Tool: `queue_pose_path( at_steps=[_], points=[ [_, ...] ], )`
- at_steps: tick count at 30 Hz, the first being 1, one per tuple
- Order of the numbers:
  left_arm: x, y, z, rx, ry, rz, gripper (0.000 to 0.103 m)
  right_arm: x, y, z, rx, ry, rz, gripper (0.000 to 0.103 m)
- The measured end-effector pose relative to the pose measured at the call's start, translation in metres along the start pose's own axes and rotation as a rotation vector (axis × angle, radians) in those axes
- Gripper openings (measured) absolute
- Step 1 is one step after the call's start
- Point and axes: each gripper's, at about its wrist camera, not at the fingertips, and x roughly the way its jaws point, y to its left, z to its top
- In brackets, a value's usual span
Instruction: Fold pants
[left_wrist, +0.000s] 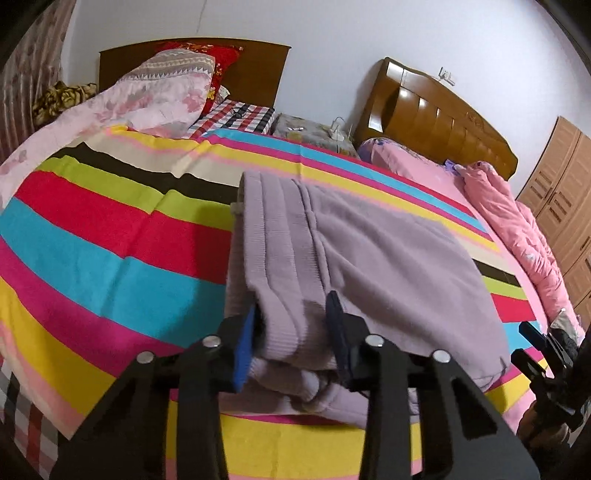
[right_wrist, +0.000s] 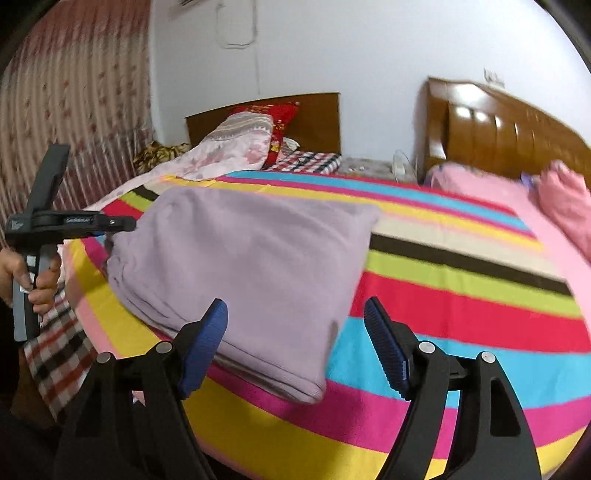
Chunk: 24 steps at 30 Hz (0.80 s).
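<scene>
The lilac pants (left_wrist: 388, 258) lie folded into a thick rectangle on the striped bedspread (left_wrist: 110, 229). My left gripper (left_wrist: 293, 310) is shut on the ribbed waistband end of the pants at their near left edge. In the right wrist view the same pants (right_wrist: 251, 258) lie ahead and to the left. My right gripper (right_wrist: 295, 314) is open and empty, just in front of the pants' near right corner. The left gripper (right_wrist: 110, 223) shows there at the pants' far left edge, held by a hand.
The striped bedspread (right_wrist: 461, 295) covers the bed. A pink floral quilt (left_wrist: 147, 96) and red pillow lie at the back left. A pink duvet (left_wrist: 517, 236) lies on the right, below a wooden headboard (left_wrist: 436, 118). A wardrobe (left_wrist: 561, 192) stands at the far right.
</scene>
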Motion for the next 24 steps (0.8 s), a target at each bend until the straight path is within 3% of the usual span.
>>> queue_pose_path(
  at_steps=[6,11,13,17,20,24],
  points=[
    [-0.012,-0.004,0.001,0.028,-0.066,0.046,0.012,0.010,-0.011,-0.010,0.040,0.053,0.042,0.078],
    [-0.056,-0.027,0.014,0.113,-0.193,0.035,0.009,0.004,-0.017,-0.016,0.052,0.047,0.020,0.080],
    [-0.055,-0.022,0.012,0.109,-0.169,0.058,0.009,0.005,-0.019,-0.016,0.061,0.053,0.014,0.080],
    [-0.020,0.010,-0.010,0.028,-0.033,0.065,0.009,0.004,-0.025,-0.016,0.087,0.060,0.017,0.080],
    [-0.013,0.014,-0.019,0.027,-0.020,0.075,0.010,0.002,-0.024,-0.008,0.098,0.049,0.011,0.080],
    [-0.012,0.013,-0.016,0.033,-0.008,0.081,0.010,0.003,-0.007,0.022,0.091,-0.007,0.070,0.080]
  ],
)
